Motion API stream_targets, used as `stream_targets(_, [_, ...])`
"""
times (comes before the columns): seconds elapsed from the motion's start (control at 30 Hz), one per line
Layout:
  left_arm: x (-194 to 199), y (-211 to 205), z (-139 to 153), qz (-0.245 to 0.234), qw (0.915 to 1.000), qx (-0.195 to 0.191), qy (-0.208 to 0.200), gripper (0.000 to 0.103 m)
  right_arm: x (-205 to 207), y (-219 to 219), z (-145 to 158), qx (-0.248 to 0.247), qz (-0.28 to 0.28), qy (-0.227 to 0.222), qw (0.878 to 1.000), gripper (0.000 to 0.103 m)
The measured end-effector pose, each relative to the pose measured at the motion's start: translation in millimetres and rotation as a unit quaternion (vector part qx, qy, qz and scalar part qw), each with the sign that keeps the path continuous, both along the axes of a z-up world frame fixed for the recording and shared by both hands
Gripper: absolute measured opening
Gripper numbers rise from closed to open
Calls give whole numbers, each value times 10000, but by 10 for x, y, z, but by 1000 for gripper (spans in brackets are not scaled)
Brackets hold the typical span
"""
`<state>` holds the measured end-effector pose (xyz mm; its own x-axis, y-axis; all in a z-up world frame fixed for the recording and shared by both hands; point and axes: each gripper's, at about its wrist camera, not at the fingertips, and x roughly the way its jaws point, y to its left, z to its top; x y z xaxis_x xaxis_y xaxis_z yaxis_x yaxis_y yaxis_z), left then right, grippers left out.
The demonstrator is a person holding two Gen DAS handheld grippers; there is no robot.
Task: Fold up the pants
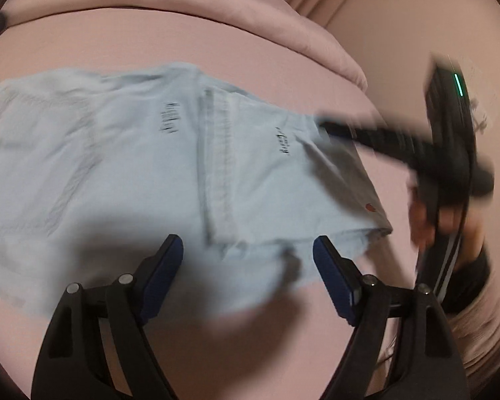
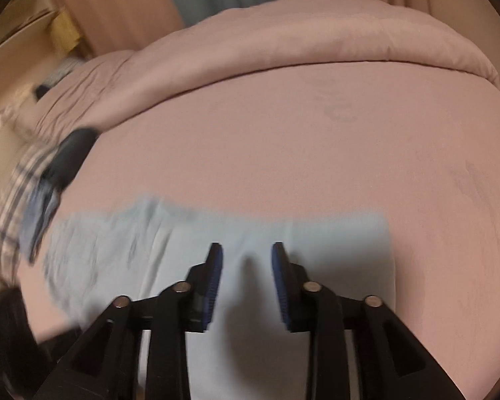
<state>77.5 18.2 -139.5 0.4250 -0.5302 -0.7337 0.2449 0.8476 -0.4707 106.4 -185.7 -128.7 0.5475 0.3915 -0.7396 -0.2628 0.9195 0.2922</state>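
light blue pants (image 1: 123,153) lying folded flat on a pink bed sheet (image 1: 190,43), a rolled pink comforter (image 2: 316,36) behind them; both grippers appear to be letting go after a fold. left gripper (image 1: 248,253): fingers spread wide, nothing clamped, poised over the near frayed hem, the raised centre seam (image 1: 216,153) running away from the gap between them. right gripper (image 2: 246,260): fingers parted a little, no cloth pinched; the smooth pale fabric lies beneath and beyond both pads, its straight right edge just to their right. from the left wrist view this gripper's tips (image 1: 330,126) sit at the far right corner of the garment, the person's hand (image 1: 430,213) behind. suggested practice for this step: lift each gripper straight clear so no pad drags the top layer, check that the edges lie flush, then take the next grip close to the corners of one short end, which should keep the layers aligned. motion blur hides whether the fingers touch the cloth.
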Motion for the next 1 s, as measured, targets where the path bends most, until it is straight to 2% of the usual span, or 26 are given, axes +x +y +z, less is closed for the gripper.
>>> stream_targets(0.1, [-207,376,84,329,9992,-208,-10,81,-597,100,-287,-671,384,146,9969,35])
stream_targets(0.13, [-274,515,107,474,9986,-254,-7,81,-805,144,-365,-975,468,9,9941,35])
stream_targets(0.17, [-336,649,129,621,9975,-334,7,81,-1019,179,-367,-1253,467,-345,9904,38])
stream_targets(0.2, [-406,780,152,764,9961,-436,25,81,-1184,221,-335,-1475,486,-596,9861,42])
stream_targets(0.23, [-466,913,194,977,9938,-537,34,82,-1313,279,-320,-1629,630,-584,9829,58])
stream_targets(0.27, [-517,1039,218,1185,9910,-625,44,82,-1385,315,-305,-1655,724,-557,9820,60])
stream_targets(0.33, [-668,1326,245,1696,9818,-856,41,82,-1503,416,-254,-1472,941,-466,9835,60])
stream_targets(0.43, [-807,1761,168,2462,9589,-1403,167,87,-1548,531,-98,-1091,1135,-526,9861,60])
stream_targets(0.53, [-836,1964,92,2793,9431,-1775,329,88,-1509,713,34,-513,1359,-532,9880,60])
stream_targets(0.67, [-719,2216,-114,3122,9214,-2237,587,90,-1414,956,130,-100,1451,-568,9877,60])
stream_targets(0.73, [-601,2266,-142,3184,9152,-2401,572,93,-1422,1036,164,14,1481,-592,9872,60])
stream_targets(0.83, [-506,2320,-91,3234,9118,-2483,487,96,-1463,1106,184,148,1573,-550,9859,60])
stream_targets(0.93, [-451,2349,-78,3457,8996,-2629,467,91,-1442,1133,142,54,1546,-552,9864,60])
stream_targets(0.97, [-437,2345,-82,3520,8966,-2646,468,78,-1420,1117,137,37,1513,-538,9870,60])
stream_targets(1.0, [-399,2386,-89,3576,8943,-2643,508,56,-1394,1095,142,39,1484,-517,9876,60])
